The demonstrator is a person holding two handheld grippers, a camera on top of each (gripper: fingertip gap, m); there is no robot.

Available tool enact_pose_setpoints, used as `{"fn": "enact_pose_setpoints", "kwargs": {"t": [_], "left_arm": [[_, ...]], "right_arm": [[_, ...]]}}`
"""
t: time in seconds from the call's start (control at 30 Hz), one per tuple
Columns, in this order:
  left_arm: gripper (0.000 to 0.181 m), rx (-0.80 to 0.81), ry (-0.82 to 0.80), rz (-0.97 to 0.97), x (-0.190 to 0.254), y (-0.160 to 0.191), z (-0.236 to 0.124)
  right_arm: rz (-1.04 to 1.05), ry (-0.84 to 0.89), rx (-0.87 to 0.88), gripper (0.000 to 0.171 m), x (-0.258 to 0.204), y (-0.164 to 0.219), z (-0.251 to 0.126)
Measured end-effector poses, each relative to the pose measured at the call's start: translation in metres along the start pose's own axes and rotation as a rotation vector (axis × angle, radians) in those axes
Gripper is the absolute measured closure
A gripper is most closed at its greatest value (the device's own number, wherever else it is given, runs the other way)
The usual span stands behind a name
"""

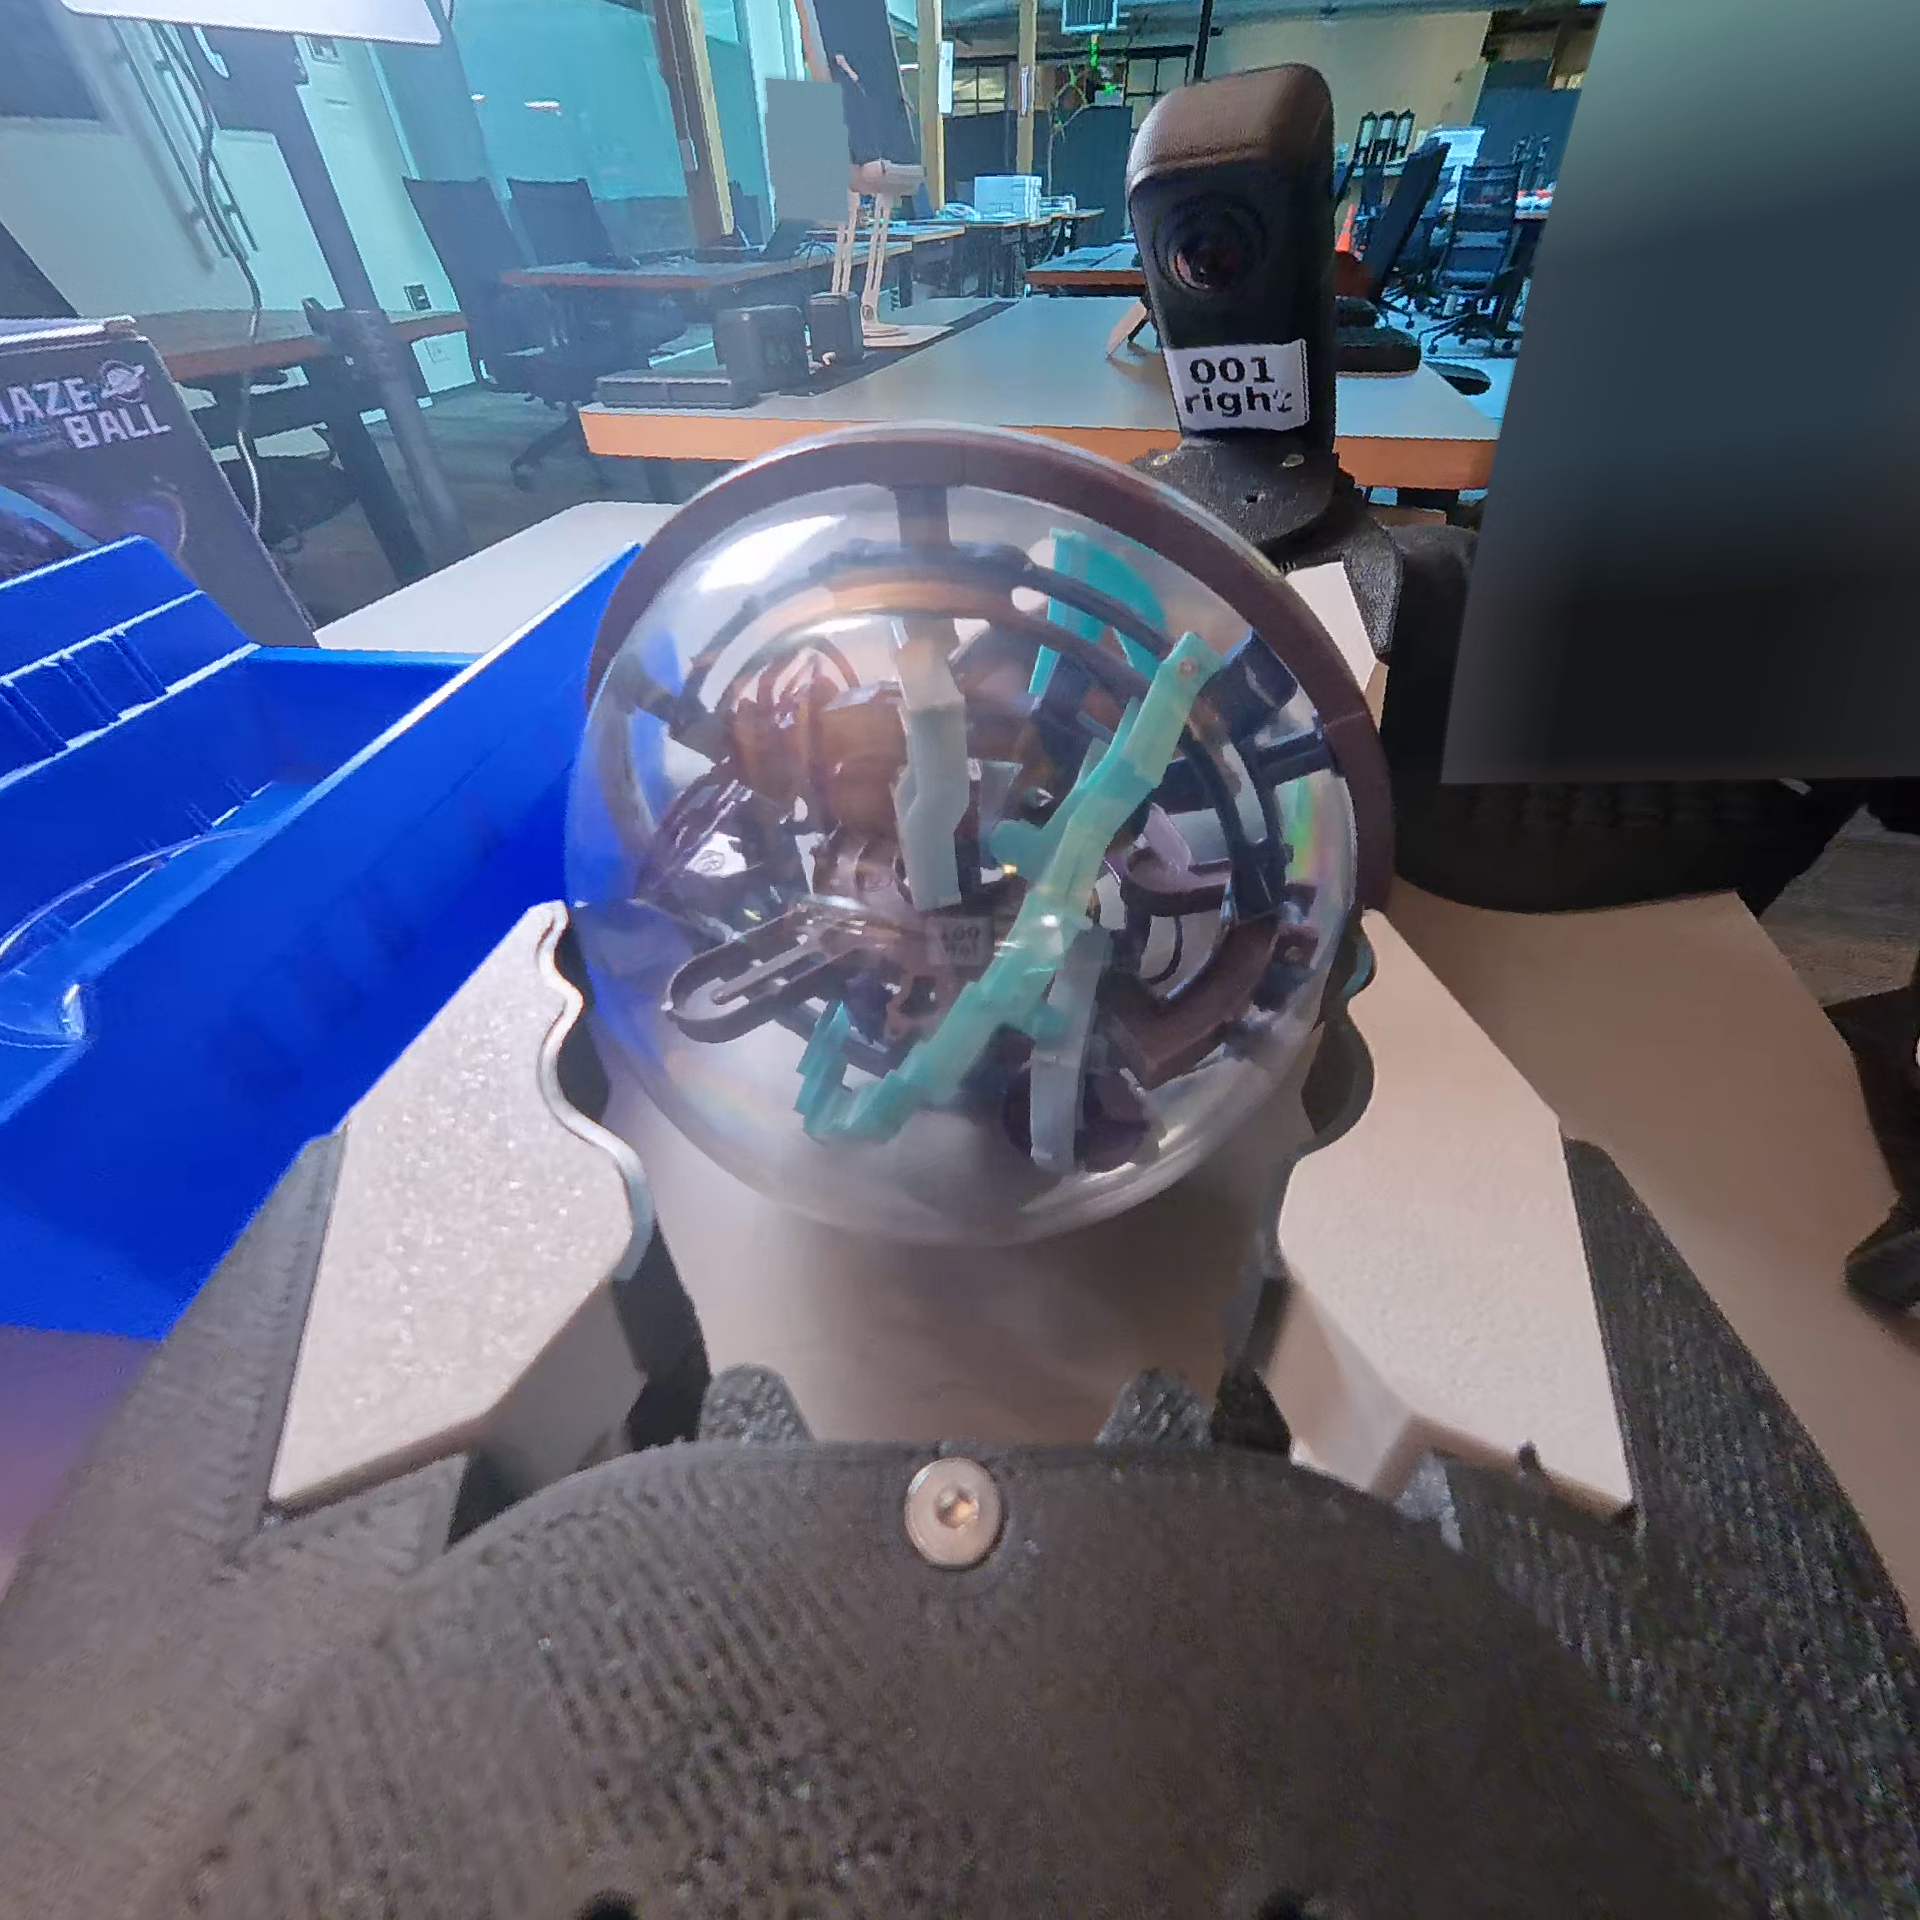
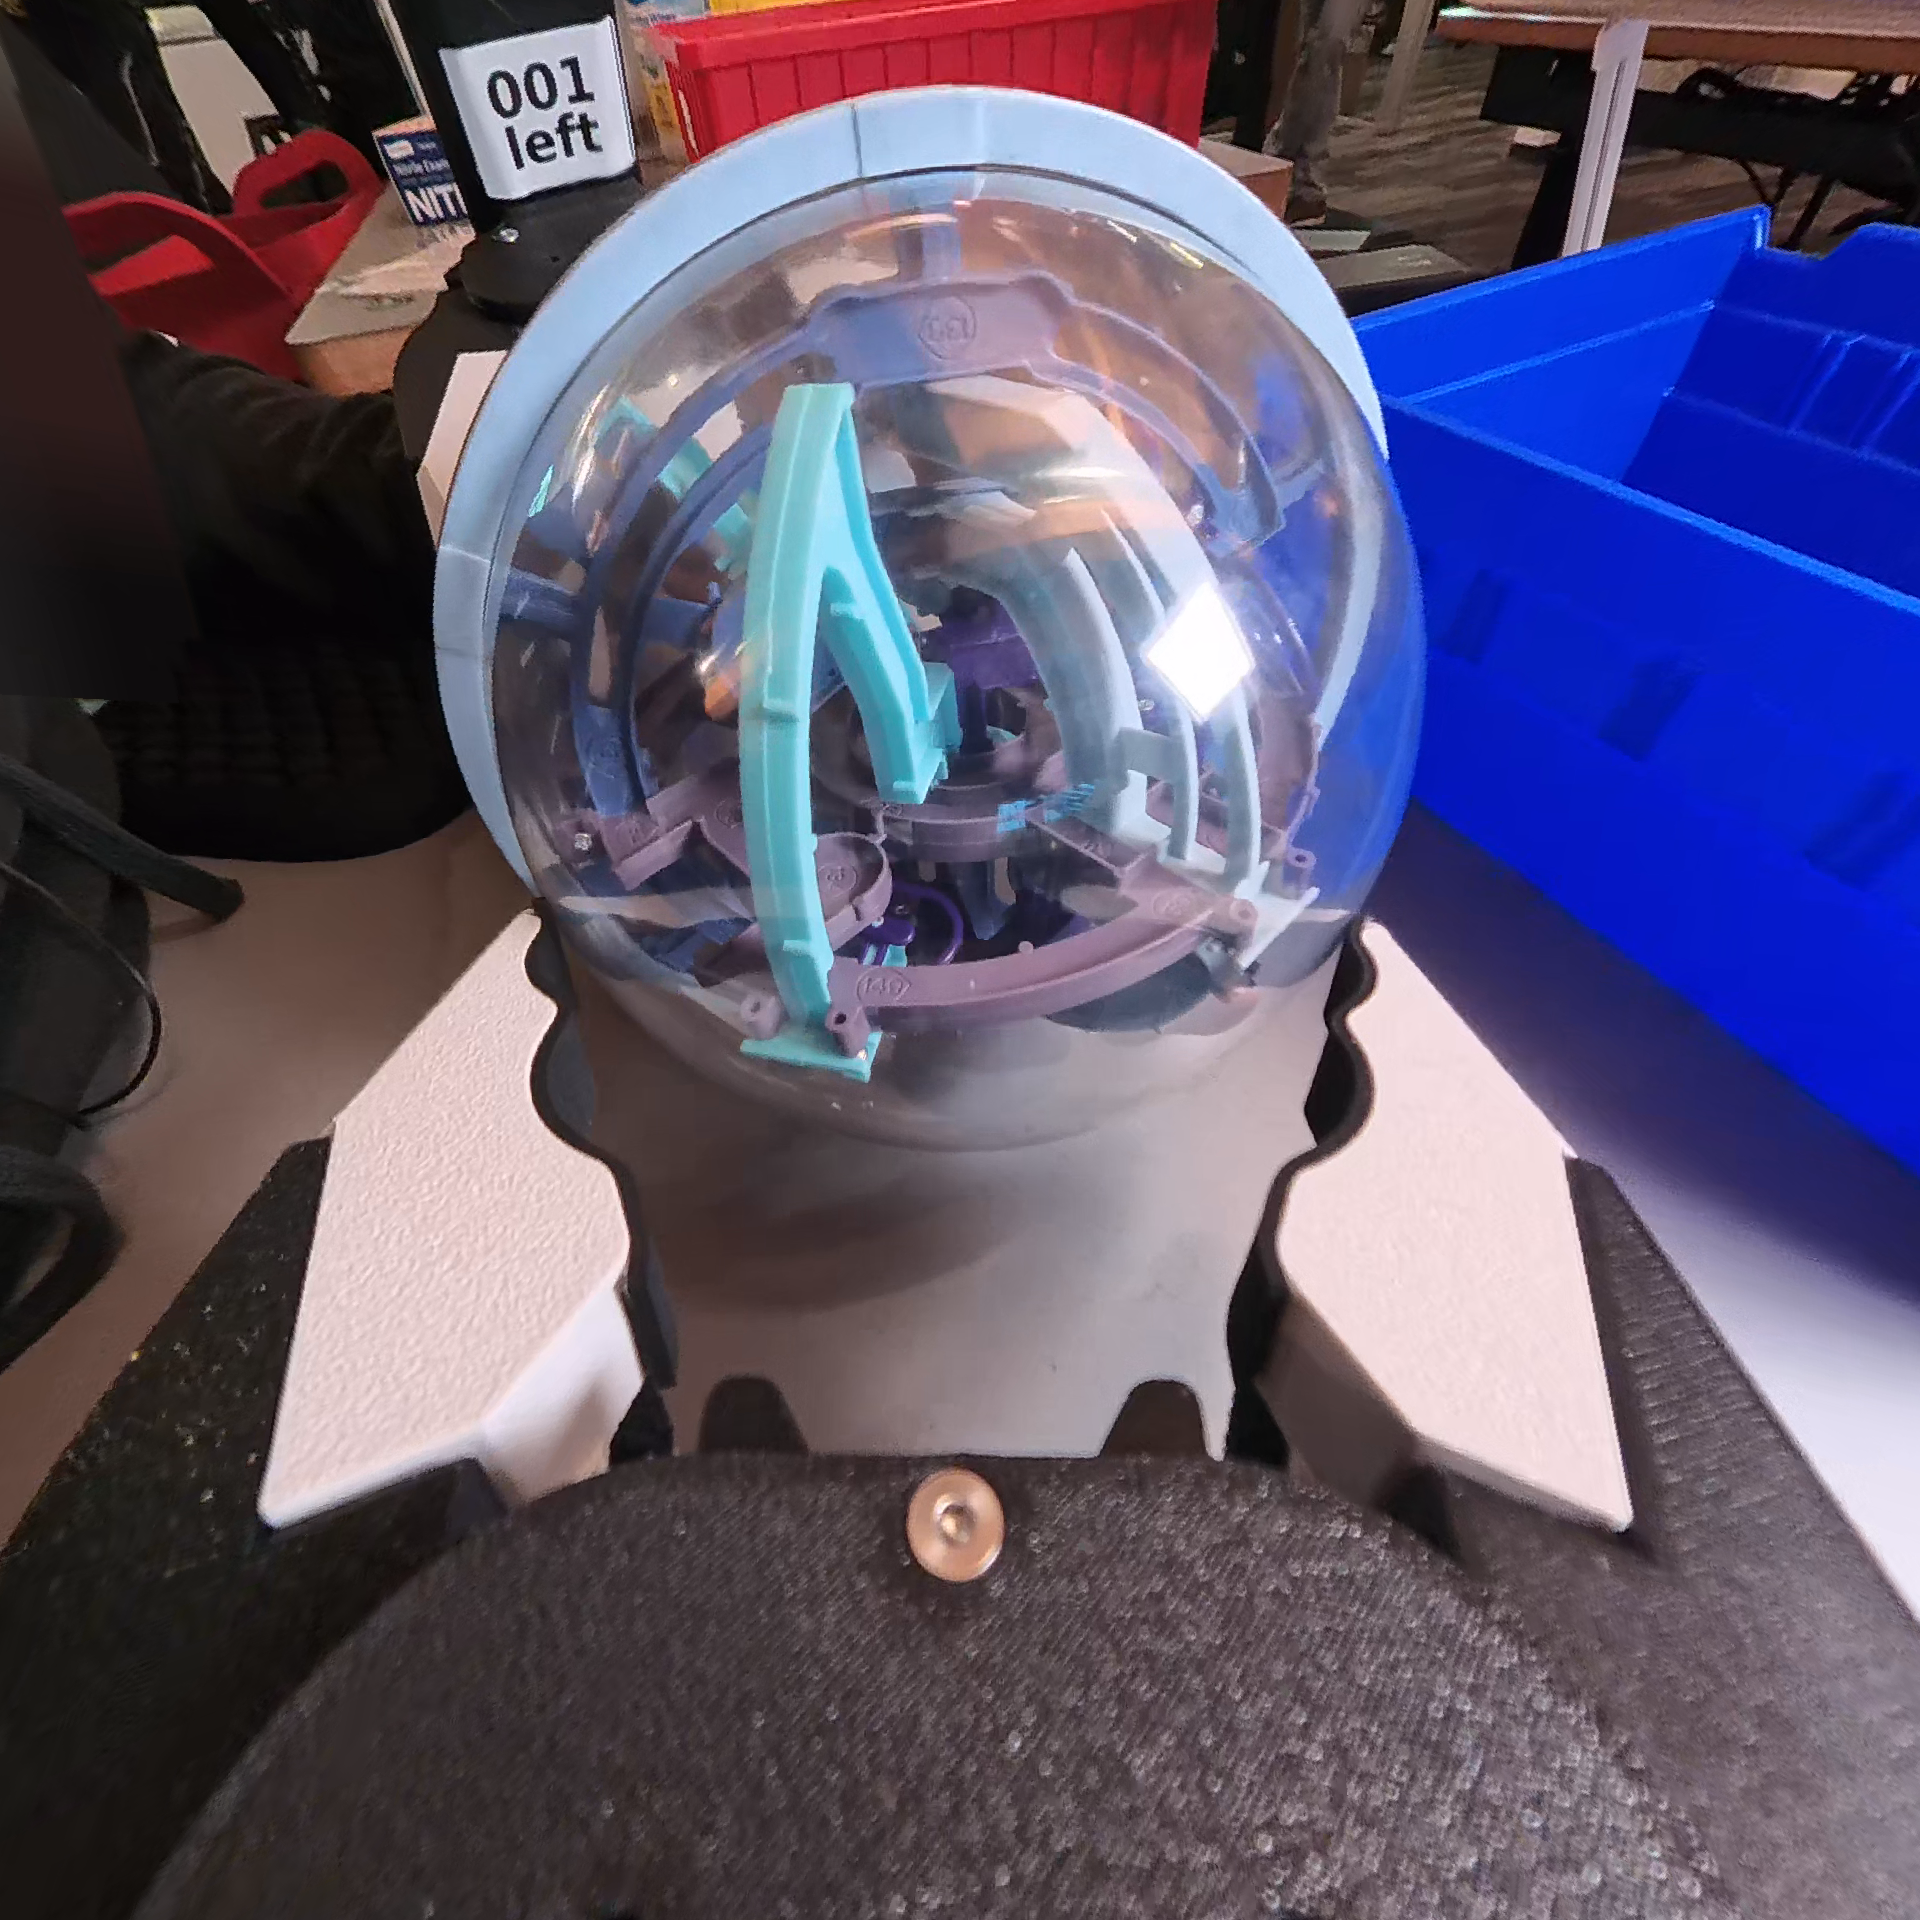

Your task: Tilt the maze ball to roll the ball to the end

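Left wrist view first: the maze ball (image 1: 971, 831), a clear sphere packed with teal, purple and brown tracks, sits between the two fingers of the left gripper (image 1: 956, 1029), whose wavy black pads (image 1: 566, 1023) press its lower flanks, so the jaws are clamped on it. A dark equator band (image 1: 1226, 540) arcs over the top and down the right side, tilted so the sphere's axis leans to the upper right. Beyond it stands the other gripper's camera (image 1: 1231, 249). A blue bin (image 1: 260, 831) lies just left of the ball, with a dark printed box (image 1: 125, 457) behind it.

Right wrist view next: the same ball (image 2: 935, 644) fills the gap of the right gripper (image 2: 951, 1039), both pads (image 2: 1340, 1023) touching its lower sides, jaws gripping it. Here the band (image 2: 644, 229) looks pale blue and curves over the top and down the left. A long teal track (image 2: 774, 717) runs roughly upright inside. The small rolling ball cannot be made out. The blue bin (image 2: 1662, 727) sits right; a red bin (image 2: 935, 62) behind.
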State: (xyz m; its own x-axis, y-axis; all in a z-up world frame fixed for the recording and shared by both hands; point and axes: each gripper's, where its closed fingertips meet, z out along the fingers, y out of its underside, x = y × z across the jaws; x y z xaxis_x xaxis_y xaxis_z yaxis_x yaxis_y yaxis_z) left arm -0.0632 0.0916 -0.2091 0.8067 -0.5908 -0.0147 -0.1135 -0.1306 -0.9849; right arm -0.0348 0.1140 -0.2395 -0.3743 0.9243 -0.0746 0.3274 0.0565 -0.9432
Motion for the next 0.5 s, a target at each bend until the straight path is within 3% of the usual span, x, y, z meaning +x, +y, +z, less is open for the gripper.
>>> {"fn": "enact_pose_setpoints", "kwargs": {"t": [0.27, 0.5], "left_arm": [[0.046, -0.005, 0.028, -0.065, -0.005, -0.004, -0.002], [0.049, -0.069, 0.086, -0.076, -0.009, -0.012, 0.011]], "right_arm": [[0.079, -0.031, 0.014, 0.034, 0.001, -0.001, 0.000], [-0.334, 0.205, 0.051, 0.030, 0.003, -0.038, -0.021]]}}
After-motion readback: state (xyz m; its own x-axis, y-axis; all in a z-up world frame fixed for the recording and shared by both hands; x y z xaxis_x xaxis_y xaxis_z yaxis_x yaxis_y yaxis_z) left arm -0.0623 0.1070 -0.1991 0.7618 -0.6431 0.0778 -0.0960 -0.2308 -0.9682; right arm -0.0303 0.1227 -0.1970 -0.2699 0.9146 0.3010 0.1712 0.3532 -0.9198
